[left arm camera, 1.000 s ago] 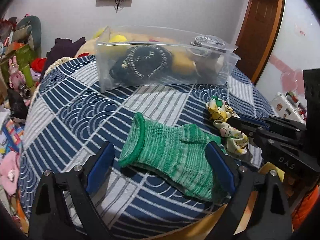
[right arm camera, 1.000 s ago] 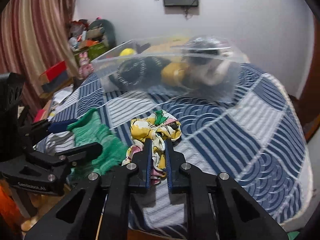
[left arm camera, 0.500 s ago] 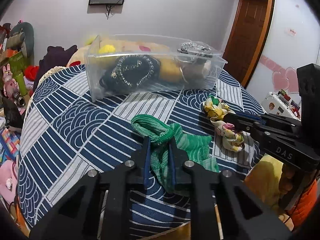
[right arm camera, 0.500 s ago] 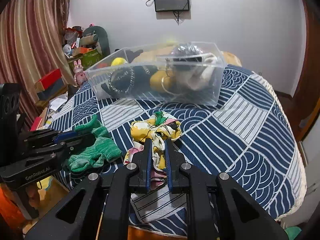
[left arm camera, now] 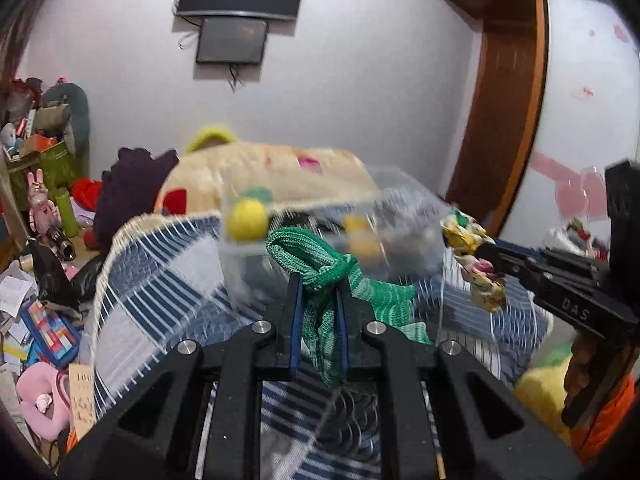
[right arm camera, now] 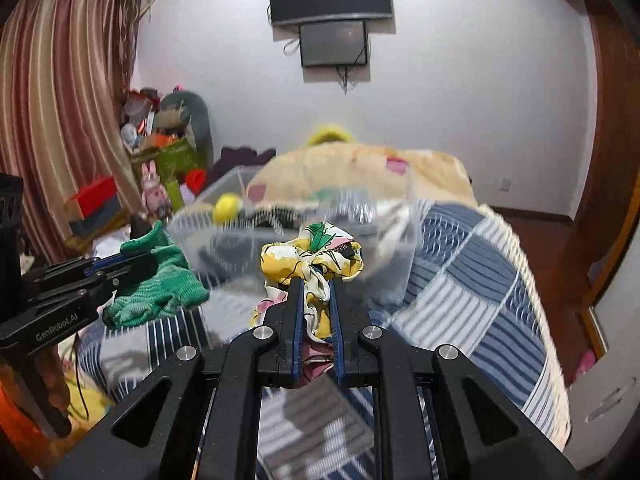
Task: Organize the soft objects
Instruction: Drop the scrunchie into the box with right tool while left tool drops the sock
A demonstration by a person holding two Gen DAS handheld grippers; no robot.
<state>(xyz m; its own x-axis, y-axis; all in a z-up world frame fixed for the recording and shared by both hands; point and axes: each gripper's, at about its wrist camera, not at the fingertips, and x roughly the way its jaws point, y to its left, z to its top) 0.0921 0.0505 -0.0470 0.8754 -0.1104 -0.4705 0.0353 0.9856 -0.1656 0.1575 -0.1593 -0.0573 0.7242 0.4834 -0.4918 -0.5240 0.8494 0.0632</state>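
Left claw [left arm camera: 318, 280] clamps a green sock [left arm camera: 320, 256]; right claw [right arm camera: 316, 280] clamps a floral cloth [right arm camera: 312, 256], both level before a clear bin [right arm camera: 392, 248].

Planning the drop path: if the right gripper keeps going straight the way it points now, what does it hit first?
Most likely the clear plastic bin. The right gripper, shut on the floral scarf, points at the bin's near wall, directly behind the scarf. Motion blur makes depth uncertain, so it may clear the rim.
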